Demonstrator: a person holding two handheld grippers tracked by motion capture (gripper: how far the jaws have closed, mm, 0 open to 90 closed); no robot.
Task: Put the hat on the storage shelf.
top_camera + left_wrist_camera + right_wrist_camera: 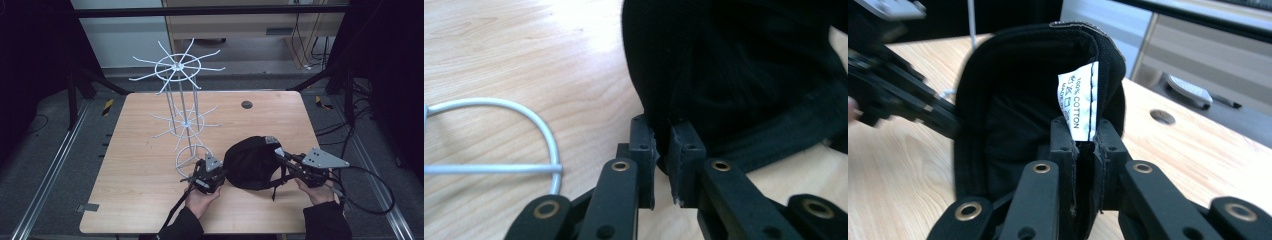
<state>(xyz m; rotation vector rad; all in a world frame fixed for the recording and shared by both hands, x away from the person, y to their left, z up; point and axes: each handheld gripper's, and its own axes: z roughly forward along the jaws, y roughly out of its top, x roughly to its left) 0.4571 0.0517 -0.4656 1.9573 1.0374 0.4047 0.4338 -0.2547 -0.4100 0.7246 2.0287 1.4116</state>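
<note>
Both grippers, left (218, 175) and right (276, 148), pinch opposite rims of the black cotton cap (251, 162) on the table (140, 165) beside the wire rack (181, 120); soft, light fabric likely sags, so grip the hem.

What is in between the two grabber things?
The black cap sits between the left gripper and the right gripper; each pinches an edge of it, as the high view shows.

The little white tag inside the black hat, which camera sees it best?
The right gripper view: the white tag sits just above the right tongs, close enough to read "100% cotton". The high view gives the black hat as a dark lump, and the left gripper view gives its outer fabric.
</note>
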